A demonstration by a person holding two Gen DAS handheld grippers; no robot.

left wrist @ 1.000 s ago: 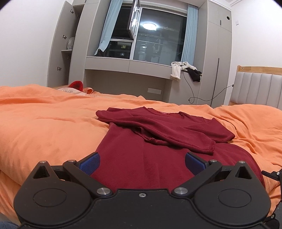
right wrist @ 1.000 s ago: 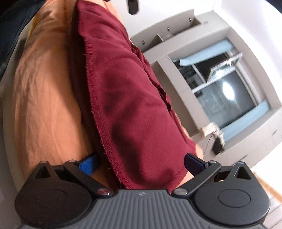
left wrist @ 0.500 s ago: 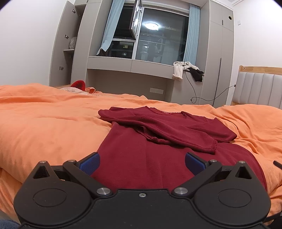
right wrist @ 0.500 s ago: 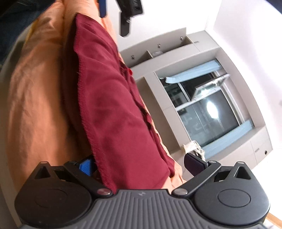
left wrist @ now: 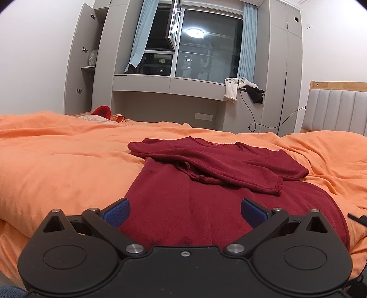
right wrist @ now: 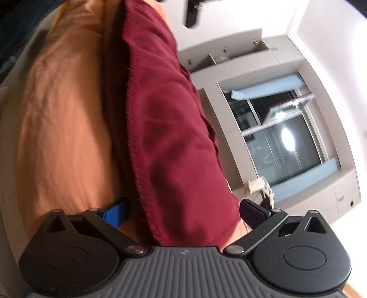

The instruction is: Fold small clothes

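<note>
A dark red shirt (left wrist: 183, 201) lies on the orange bed cover (left wrist: 57, 165), its sleeves folded across the chest. My left gripper (left wrist: 185, 212) is open at the shirt's near hem, its blue pads (left wrist: 117, 212) on either side of the cloth. In the rolled, blurred right wrist view the same shirt (right wrist: 174, 137) fills the middle, its hem edge running down toward my right gripper (right wrist: 184, 213). That gripper is open, its jaws standing on either side of the hem corner. Part of the left gripper shows at the top (right wrist: 191, 11).
Beyond the bed stand grey wardrobes and a window ledge (left wrist: 169, 83) with clothes (left wrist: 243, 90) draped on it. A padded headboard (left wrist: 337, 110) is at the right. A red item (left wrist: 102, 111) lies at the bed's far left. A cable (left wrist: 254, 119) hangs down the wall.
The left gripper has risen and tilted slightly, still open at the hem. The right gripper has rolled and shifted along the hem edge, still open.
</note>
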